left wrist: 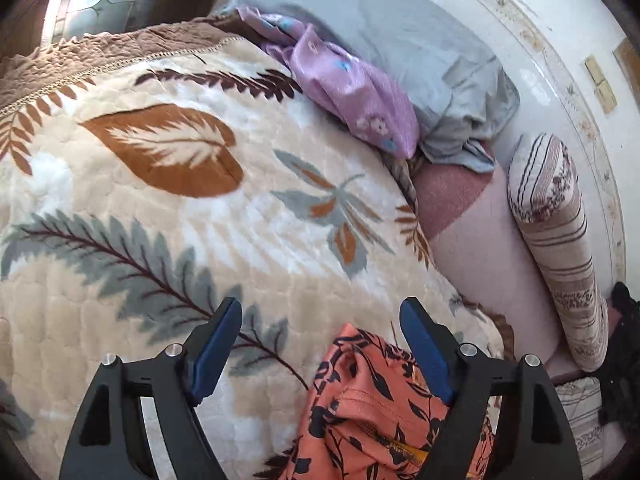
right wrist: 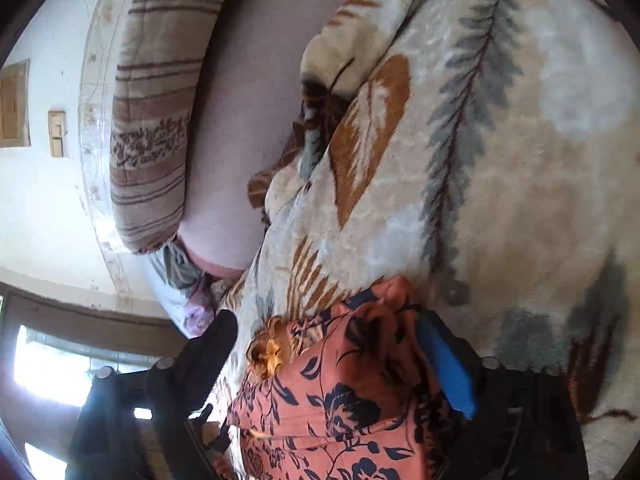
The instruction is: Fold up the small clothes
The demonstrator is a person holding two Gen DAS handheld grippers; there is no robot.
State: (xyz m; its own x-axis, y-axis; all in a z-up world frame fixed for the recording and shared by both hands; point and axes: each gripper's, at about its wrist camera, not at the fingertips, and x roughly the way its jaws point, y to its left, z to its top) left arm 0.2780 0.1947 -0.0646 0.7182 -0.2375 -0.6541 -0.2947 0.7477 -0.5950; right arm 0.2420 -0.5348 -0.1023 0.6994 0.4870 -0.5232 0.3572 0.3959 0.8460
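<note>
A small orange garment (left wrist: 368,408) with a dark floral print lies bunched on the cream leaf-pattern blanket (left wrist: 168,216). My left gripper (left wrist: 320,328) is open just above the blanket; the garment sits between its blue pads, closer to the right pad (left wrist: 424,352). In the right wrist view the same garment (right wrist: 336,392) fills the space between the fingers of my right gripper (right wrist: 324,340), which is open wide around it. A small yellow-brown trim (right wrist: 268,354) shows at the garment's edge.
A purple floral cloth (left wrist: 348,92) and a grey-blue pillow (left wrist: 420,56) lie at the far side of the blanket. A striped bolster (left wrist: 560,248) rests along the white wall (left wrist: 552,32), over a pink sheet (left wrist: 480,248). A bright window (right wrist: 52,376) shows at lower left.
</note>
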